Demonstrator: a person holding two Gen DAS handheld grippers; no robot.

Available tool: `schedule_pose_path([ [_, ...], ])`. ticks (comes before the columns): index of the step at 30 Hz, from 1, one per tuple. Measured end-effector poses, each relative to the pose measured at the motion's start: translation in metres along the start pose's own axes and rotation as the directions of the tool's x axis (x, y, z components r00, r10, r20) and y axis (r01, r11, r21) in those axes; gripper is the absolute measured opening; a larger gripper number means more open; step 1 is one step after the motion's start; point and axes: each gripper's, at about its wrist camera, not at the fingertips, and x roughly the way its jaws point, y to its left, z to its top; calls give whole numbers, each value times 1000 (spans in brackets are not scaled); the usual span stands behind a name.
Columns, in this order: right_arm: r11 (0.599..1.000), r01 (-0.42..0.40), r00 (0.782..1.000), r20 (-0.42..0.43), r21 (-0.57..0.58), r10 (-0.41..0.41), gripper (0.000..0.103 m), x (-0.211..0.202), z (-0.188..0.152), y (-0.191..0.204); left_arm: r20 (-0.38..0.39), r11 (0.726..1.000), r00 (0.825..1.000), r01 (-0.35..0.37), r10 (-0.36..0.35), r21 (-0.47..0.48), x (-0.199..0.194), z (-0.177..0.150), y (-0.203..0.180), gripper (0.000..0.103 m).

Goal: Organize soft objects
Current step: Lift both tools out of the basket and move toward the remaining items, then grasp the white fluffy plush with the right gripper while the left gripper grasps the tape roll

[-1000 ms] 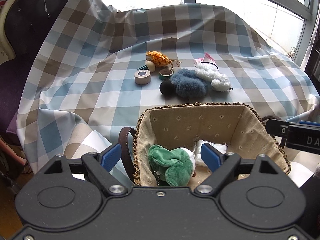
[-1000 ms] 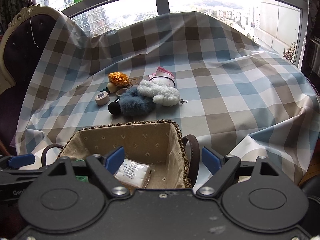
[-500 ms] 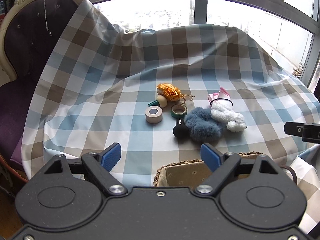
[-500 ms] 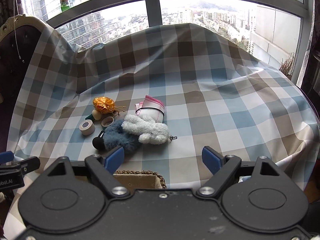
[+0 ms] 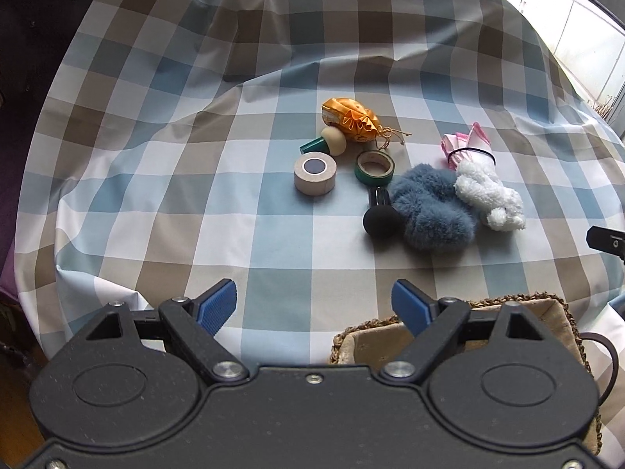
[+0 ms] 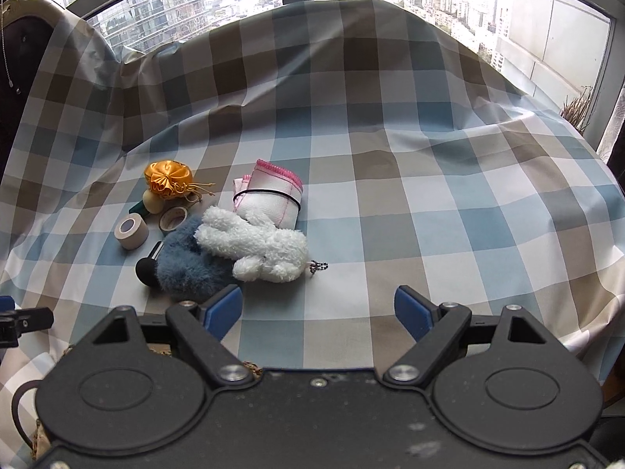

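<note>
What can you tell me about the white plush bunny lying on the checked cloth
The white plush bunny is a small toy of fluffy, curly white pile, lying on its side on the checked cloth. A short metal ball chain trails from one end. It rests partly on the blue furry plush and against the pink-edged folded cloth behind it. Neither hand-held gripper touches it; the right one is open just in front of it.
</note>
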Motion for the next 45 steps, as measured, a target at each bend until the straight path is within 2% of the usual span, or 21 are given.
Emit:
schedule_pose_path([
  [5, 1000, -24, 998, -55, -17, 23, 85, 34, 19, 13, -69, 999, 997, 24, -23, 25, 35, 24, -10, 84],
  [13, 984, -45, 987, -157, -174, 17, 85, 94, 51, 50, -168, 991, 984, 73, -54, 110, 85, 50, -27, 84],
  [16, 971, -50, 980, -198, -235, 2, 84, 118, 57, 60, -209, 990, 976, 89, -66, 106, 104, 56, -29, 84],
  [20, 965, -35, 972, -234, -261, -28, 84, 148, 63, 62, -228, 993, 973, 67, -42, 102, 127, 63, -30, 84],
  [22, 970, -45, 968, -250, -239, -16, 84, 159, 65, 59, -247, 993, 966, 98, -79, 66, 136, 67, -26, 86],
  [24, 970, -20, 968, -247, -241, -41, 84, 167, 64, 57, -255, 993, 961, 117, -105, 34, 140, 70, -22, 86],
  [26, 967, 8, 973, -223, -256, -67, 81, 171, 62, 55, -234, 994, 967, 108, -101, 17, 140, 71, -16, 86],
  [28, 966, 19, 976, -206, -260, -74, 72, 173, 59, 50, -230, 995, 968, 104, -102, -7, 140, 73, -6, 86],
  [30, 970, 23, 976, -204, -243, -74, 70, 173, 57, 43, -238, 994, 965, 102, -110, -46, 139, 74, 5, 86],
  [32, 979, 27, 977, -204, -200, -69, 70, 171, 56, 32, -230, 995, 969, 72, -86, -68, 134, 73, 15, 86],
  [35, 987, 50, 975, -205, -154, -82, 71, 167, 54, 17, -200, 998, 980, -33, 21, -57, 125, 69, 29, 84],
  [37, 989, 58, 975, -207, -135, -85, 71, 164, 51, 8, -206, 992, 974, -110, 94, -69, 125, 65, 39, 83],
  [38, 990, 56, 975, -208, -128, -82, 71, 163, 50, 5, -212, 988, 971, -129, 108, -85, 125, 64, 43, 83],
  [39, 992, 50, 975, -208, -120, -75, 72, 162, 49, 2, -220, 985, 970, -133, 107, -111, 125, 63, 49, 83],
  [41, 994, 23, 977, -208, -104, -44, 73, 156, 47, -4, -228, 985, 972, -86, 50, -152, 122, 59, 54, 83],
  [45, 997, -43, 979, -201, -68, 29, 79, 144, 46, -9, -199, 992, 980, -45, 21, -114, 111, 56, 42, 83],
])
